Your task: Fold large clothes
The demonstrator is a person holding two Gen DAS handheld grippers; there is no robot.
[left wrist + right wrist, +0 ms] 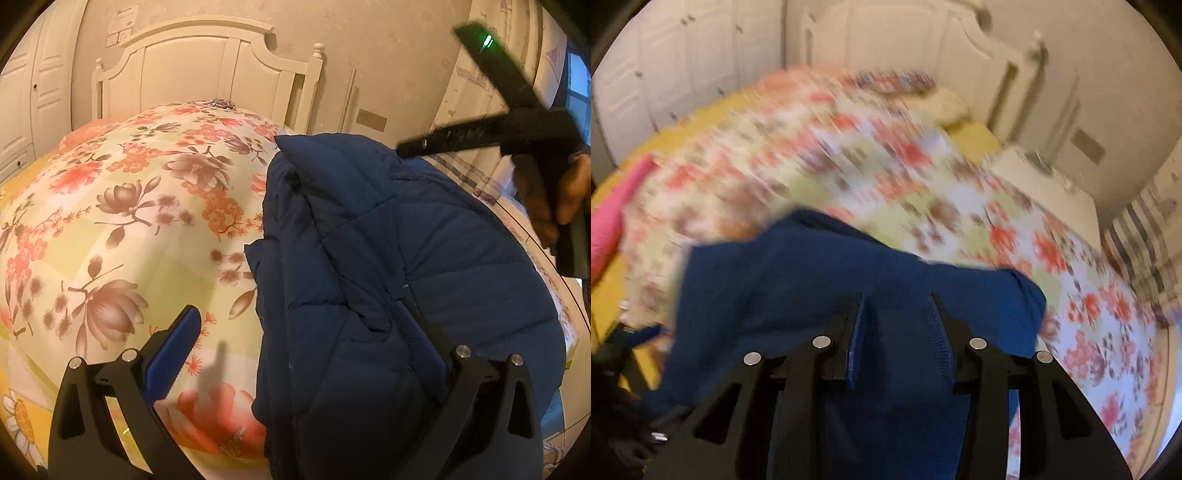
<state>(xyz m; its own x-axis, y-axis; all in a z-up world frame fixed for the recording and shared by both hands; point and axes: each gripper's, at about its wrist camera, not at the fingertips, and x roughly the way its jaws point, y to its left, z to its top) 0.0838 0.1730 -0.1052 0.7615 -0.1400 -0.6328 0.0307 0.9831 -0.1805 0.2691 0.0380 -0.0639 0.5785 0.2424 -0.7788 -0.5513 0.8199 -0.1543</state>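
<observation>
Navy quilted jacket [388, 258] lying bunched on the right side of a bed covered by a floral quilt [129, 221], with a white headboard [207, 74] behind. Left gripper [303, 332] with jaws spread wide: one finger over bare quilt, the other against the jacket's padding, nothing clamped. Right gripper [897, 332], held in a hand [569, 192], with jaws partly closed on a fold of the jacket between the ribbed pads; that view is blurred. Pink object [613, 225] at the bed's far-left edge.
</observation>
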